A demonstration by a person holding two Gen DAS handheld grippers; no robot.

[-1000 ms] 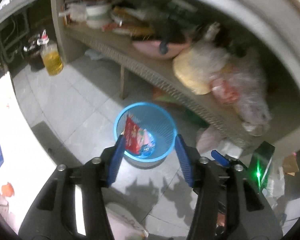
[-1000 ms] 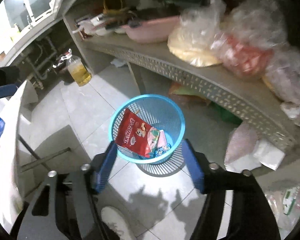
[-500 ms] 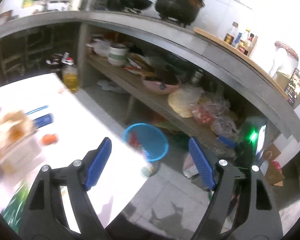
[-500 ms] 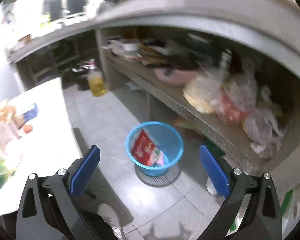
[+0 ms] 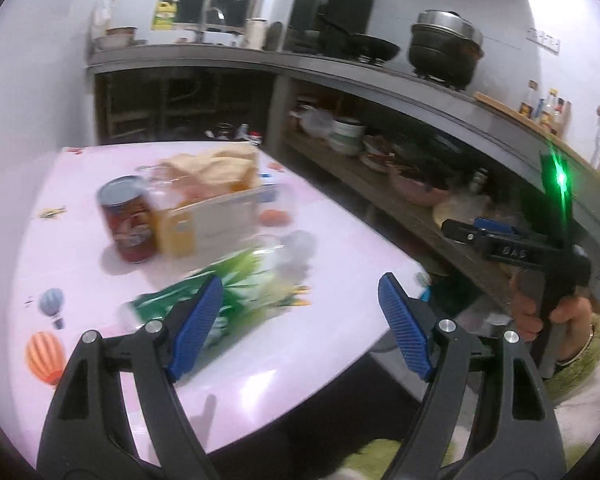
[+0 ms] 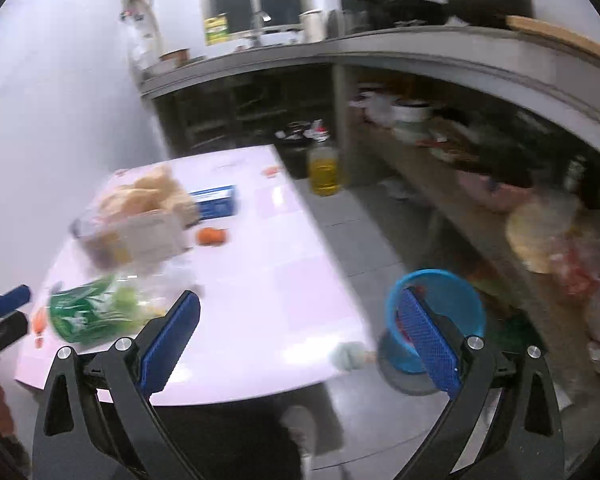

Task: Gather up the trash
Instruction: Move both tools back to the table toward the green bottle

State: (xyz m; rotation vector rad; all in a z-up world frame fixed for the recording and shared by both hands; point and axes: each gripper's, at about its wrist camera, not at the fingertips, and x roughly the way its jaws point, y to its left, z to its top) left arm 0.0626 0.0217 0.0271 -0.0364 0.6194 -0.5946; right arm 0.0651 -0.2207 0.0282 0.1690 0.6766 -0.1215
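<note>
Both views are swung from the blue basket [image 6: 436, 316] to the worktop [image 5: 80, 240]; green wrapper [image 5: 236, 292] is seen just beyond the left gripper [image 5: 300, 320], jaws released and empty.

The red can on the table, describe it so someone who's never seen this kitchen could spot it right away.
Start at the pale pink table in front of the grey counter. Near its middle stands a white box stuffed with paper. The can stands upright against that box's left end, beside an orange carton; it is the only round, dark red thing there.
</note>
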